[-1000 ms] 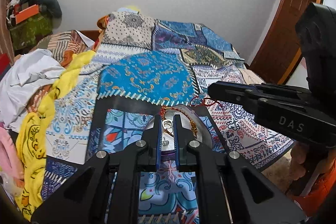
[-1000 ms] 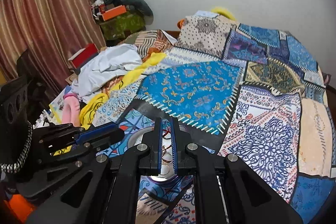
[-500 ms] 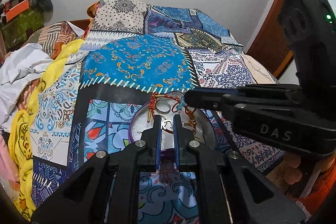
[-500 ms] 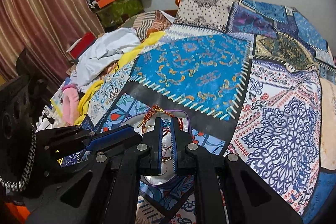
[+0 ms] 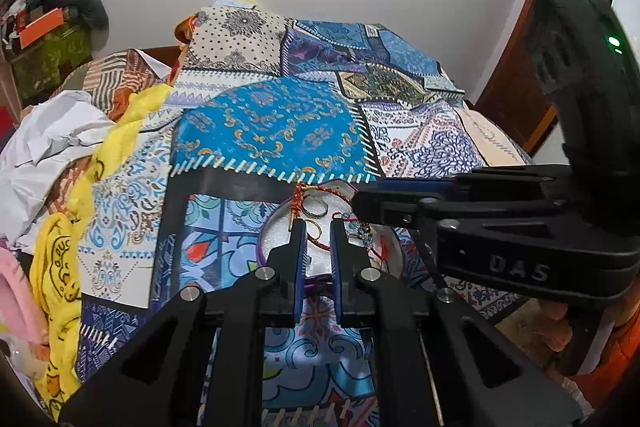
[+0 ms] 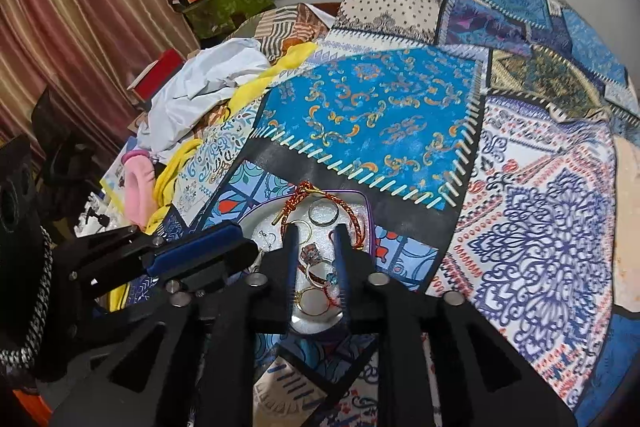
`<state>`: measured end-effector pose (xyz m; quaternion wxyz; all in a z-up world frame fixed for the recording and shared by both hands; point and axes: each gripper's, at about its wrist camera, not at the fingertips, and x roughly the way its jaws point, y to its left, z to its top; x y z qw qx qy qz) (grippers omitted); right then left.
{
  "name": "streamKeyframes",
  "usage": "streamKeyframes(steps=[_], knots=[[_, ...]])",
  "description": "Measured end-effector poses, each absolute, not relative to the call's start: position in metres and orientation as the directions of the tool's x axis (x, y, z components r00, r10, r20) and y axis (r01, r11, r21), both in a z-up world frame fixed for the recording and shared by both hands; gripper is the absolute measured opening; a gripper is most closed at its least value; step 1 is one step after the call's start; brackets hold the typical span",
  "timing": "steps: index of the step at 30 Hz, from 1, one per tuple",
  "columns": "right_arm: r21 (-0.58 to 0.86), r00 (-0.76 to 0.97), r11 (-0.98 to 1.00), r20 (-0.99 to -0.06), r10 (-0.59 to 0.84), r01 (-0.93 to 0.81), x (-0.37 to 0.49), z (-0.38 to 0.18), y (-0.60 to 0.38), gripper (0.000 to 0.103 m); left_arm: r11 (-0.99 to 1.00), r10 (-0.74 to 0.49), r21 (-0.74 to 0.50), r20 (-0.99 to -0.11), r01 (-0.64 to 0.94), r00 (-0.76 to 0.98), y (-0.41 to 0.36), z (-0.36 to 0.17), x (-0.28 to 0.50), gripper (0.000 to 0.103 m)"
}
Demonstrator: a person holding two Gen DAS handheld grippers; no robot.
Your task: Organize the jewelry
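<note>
barely begun, i'd say: rings, earrings and a red braided bracelet (image 6: 352, 217) lie jumbled on the white plate (image 6: 256, 223) on the bed, with the left tool (image 5: 319, 227) and right tool (image 6: 316, 233) hovering over it, narrowly parted, holding nothing.

We see bed (image 6: 540, 227) under patchwork bedspread (image 5: 276, 131), blue, navy, cream panels. Near its front edge sits round silver tray (image 6: 260, 219) with purple rim, jewelry inside. Along one side lie our white cloth (image 5: 52, 143), yellow garment (image 5: 60, 267), pink item (image 6: 138, 183). Patterned pillow (image 5: 240, 39) at far end.
</note>
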<state>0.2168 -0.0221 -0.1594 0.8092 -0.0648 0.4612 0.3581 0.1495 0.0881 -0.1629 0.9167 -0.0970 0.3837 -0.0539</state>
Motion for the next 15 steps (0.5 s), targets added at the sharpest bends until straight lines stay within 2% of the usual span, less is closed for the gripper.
streamKeyframes(steps=[3,9,15], knots=[[0.19,0.361,0.737,-0.776,0.518,-0.649,0.208,-0.146,-0.025,0.029,0.976,-0.16,-0.218,-0.68,0.011,0.716,0.091,-0.152,0.143,0.011],[0.125,0.469,0.754,-0.715,0.519,-0.644,0.188,-0.109,-0.039,0.029,0.978,-0.131,-0.208,-0.627,-0.002,0.768,0.094,-0.117,0.125,0.012],[0.072,0.605,0.778,-0.587,0.539,-0.624,0.152,-0.057,-0.069,0.03,0.983,-0.101,-0.184,-0.522,0.004,0.847,0.088,-0.064,0.091,0.012]])
